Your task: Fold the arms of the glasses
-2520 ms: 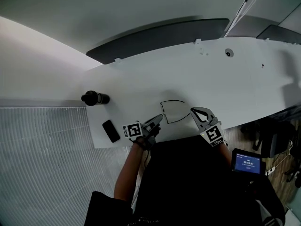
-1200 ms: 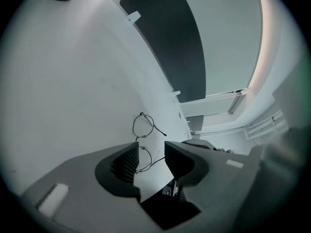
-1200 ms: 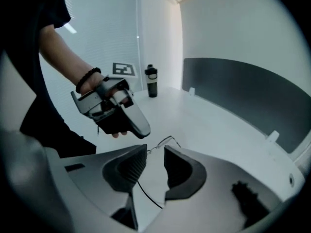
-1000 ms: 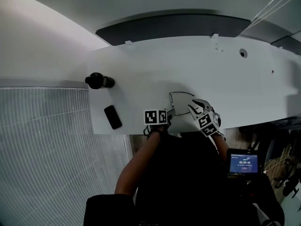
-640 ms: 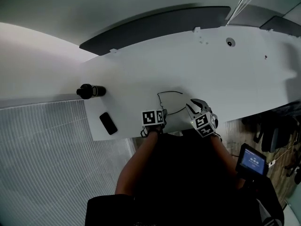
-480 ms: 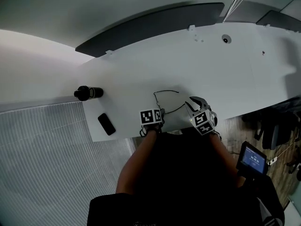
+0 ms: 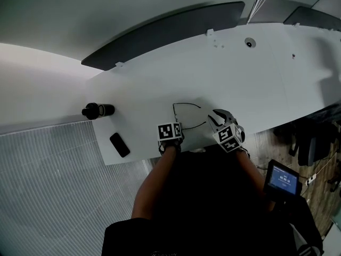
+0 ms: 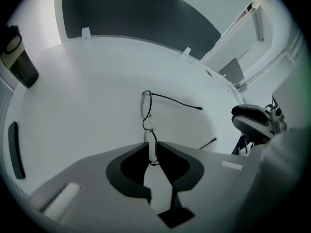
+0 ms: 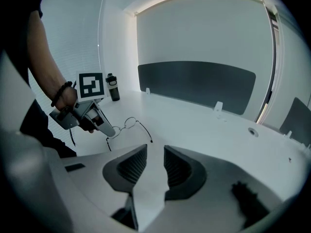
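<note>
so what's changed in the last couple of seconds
The left gripper came in from beside the glasses and its jaws are closing on the near lens. The right gripper slid closer, jaws open and empty. Both arms of the glasses are unfolded as before; bottle and phone unmoved.

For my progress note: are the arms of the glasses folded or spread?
Spread. In the left gripper view both arms of the glasses stick out from the frame, not laid against it.
</note>
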Motion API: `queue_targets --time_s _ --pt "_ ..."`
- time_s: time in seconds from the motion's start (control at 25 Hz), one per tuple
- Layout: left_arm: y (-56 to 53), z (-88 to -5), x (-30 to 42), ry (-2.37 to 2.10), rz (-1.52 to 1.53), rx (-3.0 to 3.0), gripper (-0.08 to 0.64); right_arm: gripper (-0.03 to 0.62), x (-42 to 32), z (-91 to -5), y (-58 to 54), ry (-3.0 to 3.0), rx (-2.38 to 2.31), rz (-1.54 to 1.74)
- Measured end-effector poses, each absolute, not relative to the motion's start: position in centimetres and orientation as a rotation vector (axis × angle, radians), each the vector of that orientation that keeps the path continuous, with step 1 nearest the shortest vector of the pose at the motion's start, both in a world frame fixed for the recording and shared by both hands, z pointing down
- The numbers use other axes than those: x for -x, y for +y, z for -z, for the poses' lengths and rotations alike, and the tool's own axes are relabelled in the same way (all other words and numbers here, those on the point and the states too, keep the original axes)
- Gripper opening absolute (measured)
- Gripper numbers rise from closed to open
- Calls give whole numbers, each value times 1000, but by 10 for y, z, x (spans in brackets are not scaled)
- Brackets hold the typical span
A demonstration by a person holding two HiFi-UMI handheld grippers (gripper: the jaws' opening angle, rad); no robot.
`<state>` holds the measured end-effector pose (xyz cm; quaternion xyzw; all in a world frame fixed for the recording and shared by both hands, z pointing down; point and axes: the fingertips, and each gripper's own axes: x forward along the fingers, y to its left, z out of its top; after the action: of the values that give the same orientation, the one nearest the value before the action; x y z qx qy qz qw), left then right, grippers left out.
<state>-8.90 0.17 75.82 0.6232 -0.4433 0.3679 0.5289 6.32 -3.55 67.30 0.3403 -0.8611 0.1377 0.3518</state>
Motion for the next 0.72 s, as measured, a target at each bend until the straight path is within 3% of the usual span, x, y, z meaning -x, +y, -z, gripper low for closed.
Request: queue_targets --time_s 0.08,0.44,0.72 --pt "0 -758 96 -1066 -932 -1504 21 117 -63 -673 -36 -2230 -883 -354" --pt "-6 -752 111 -1023 -1094 -1653 18 116 -64 -668 -40 -2247 -892 -347" --pt "-14 -729 110 -980 -839 -1636 18 116 -58 -644 -46 -2364 -908 -365"
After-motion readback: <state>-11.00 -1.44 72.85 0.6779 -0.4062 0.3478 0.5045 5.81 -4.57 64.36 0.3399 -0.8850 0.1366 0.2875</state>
